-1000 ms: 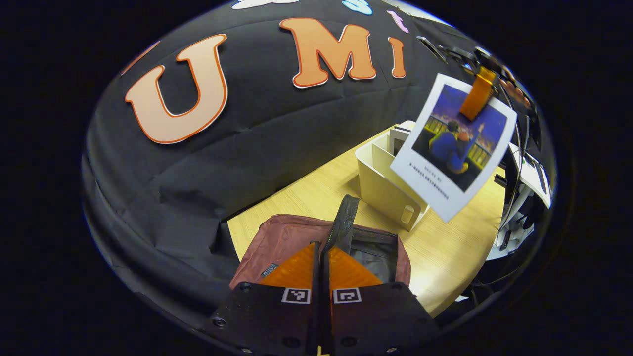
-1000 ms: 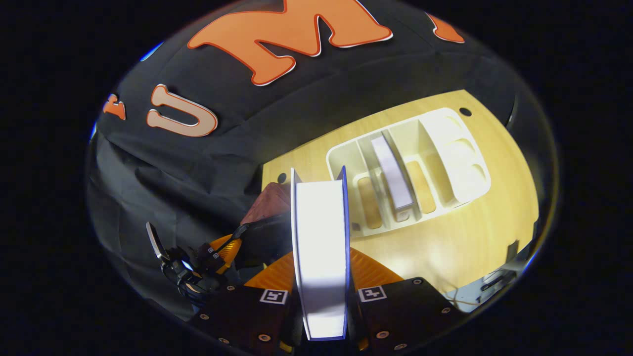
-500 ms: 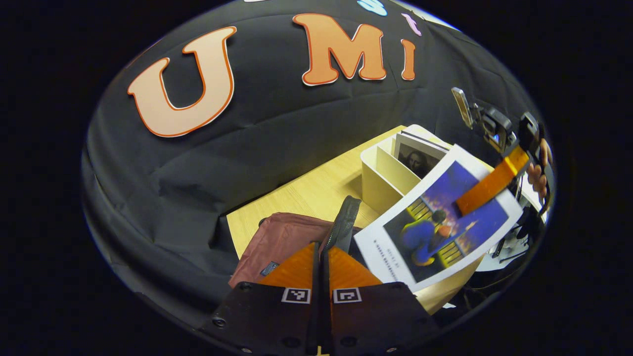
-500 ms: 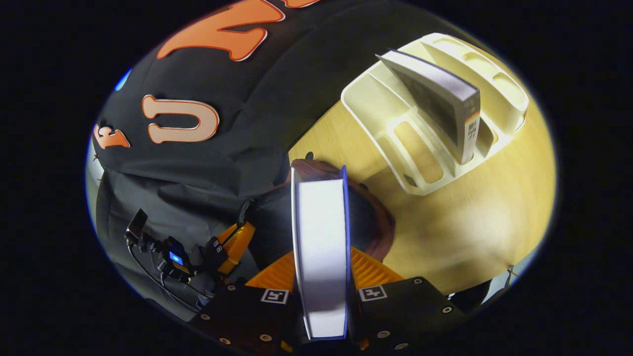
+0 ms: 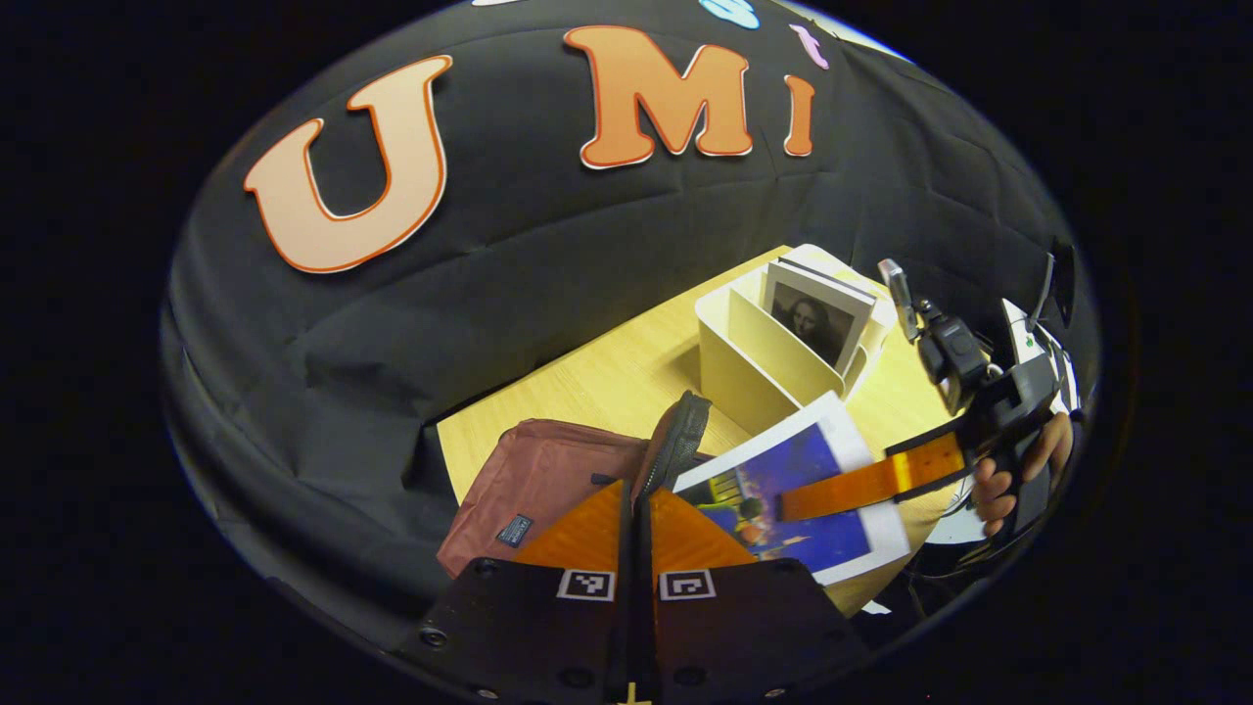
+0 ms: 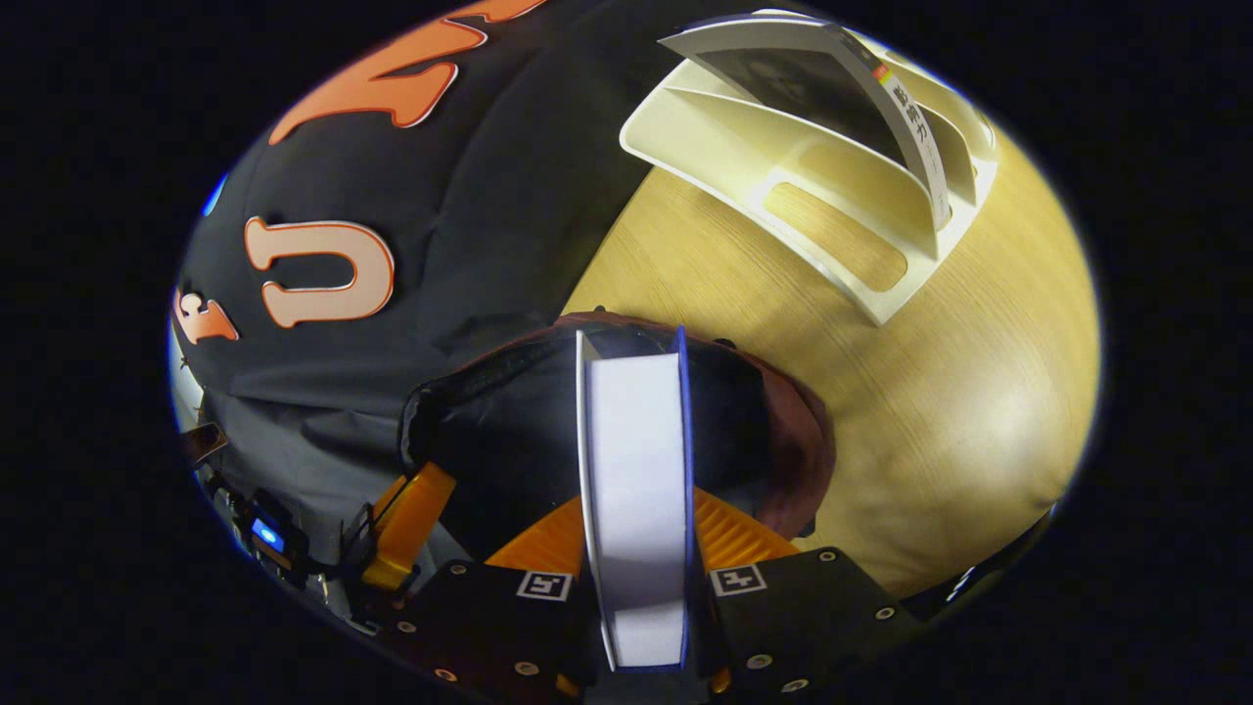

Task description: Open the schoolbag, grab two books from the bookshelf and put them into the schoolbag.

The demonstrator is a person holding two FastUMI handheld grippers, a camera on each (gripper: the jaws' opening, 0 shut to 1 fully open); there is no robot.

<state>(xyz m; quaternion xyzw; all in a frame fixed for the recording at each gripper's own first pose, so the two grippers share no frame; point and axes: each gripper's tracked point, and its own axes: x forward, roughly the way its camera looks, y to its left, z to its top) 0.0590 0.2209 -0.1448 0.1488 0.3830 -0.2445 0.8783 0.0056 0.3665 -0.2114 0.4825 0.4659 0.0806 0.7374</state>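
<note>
The right claw [image 6: 634, 548], clamped on a white-covered book [image 6: 634, 490] with a blue picture on its front, has swung down from above the bookshelf [image 5: 759, 348] and now tips the book edge-first over the open mouth of the maroon schoolbag [image 5: 548, 480]; the book's leading edge sits just at the dark opening. Judging from this, the first book is about to go in. The left claw [image 5: 636, 534] stays pinched shut on the schoolbag's black zipper flap [image 5: 680, 446], holding the mouth open. A second book [image 5: 817, 313] stands upright in the cream bookshelf, well apart from the bag. Both rest on a pale wooden tabletop [image 6: 979, 411], backed by a black cloth wall; a hand [image 5: 1013, 470] grips the right claw's handle at the side
</note>
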